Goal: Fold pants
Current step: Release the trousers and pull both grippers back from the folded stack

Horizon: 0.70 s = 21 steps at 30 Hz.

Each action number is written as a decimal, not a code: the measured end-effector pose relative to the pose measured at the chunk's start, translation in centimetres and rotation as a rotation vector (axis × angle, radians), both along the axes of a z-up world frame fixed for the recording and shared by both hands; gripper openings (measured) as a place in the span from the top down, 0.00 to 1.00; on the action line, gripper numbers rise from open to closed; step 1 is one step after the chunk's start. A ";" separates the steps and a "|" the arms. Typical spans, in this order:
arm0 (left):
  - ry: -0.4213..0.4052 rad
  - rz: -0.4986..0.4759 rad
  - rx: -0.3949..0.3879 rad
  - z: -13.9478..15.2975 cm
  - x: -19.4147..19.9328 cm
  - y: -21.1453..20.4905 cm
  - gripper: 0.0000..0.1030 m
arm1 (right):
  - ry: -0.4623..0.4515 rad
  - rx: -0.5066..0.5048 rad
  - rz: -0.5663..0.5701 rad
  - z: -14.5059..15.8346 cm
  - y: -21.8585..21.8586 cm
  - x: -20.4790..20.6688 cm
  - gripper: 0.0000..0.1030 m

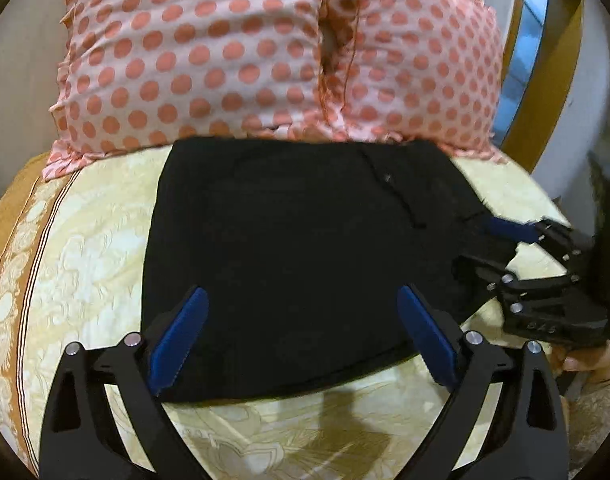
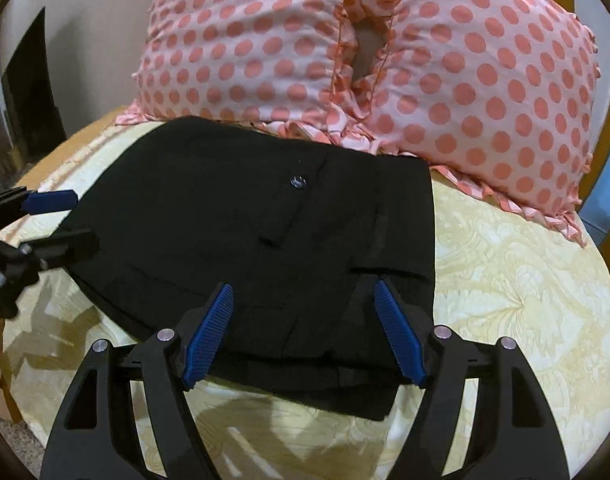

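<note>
Left tongs and right tongs both stand with blue pads spread wide and nothing pinched between them, pointing downward, the right tongs flanking the left on its right.

The folded black pants lie on the bed, their far edge touching the polka-dot pillow. The right gripper spreads its fingers over the pants' near edge, gripping nothing. The left gripper sits at the pants' left edge.

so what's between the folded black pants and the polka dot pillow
Nothing: in both wrist views the pants far edge meets the pillow.
</note>
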<state>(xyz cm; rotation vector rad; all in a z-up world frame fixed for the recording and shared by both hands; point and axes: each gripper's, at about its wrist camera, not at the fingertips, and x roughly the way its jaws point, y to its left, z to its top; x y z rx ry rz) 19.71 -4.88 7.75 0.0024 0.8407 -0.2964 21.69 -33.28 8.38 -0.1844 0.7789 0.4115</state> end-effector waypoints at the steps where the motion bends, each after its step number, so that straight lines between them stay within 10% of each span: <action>1: 0.015 0.008 0.003 -0.4 0.2 -0.1 0.07 | 0.001 -0.003 -0.005 -0.1 -0.1 -0.1 0.27; 21: 0.063 0.106 0.082 -3.2 0.8 -0.9 0.02 | 0.077 -0.019 -0.046 -2.0 0.2 0.4 0.20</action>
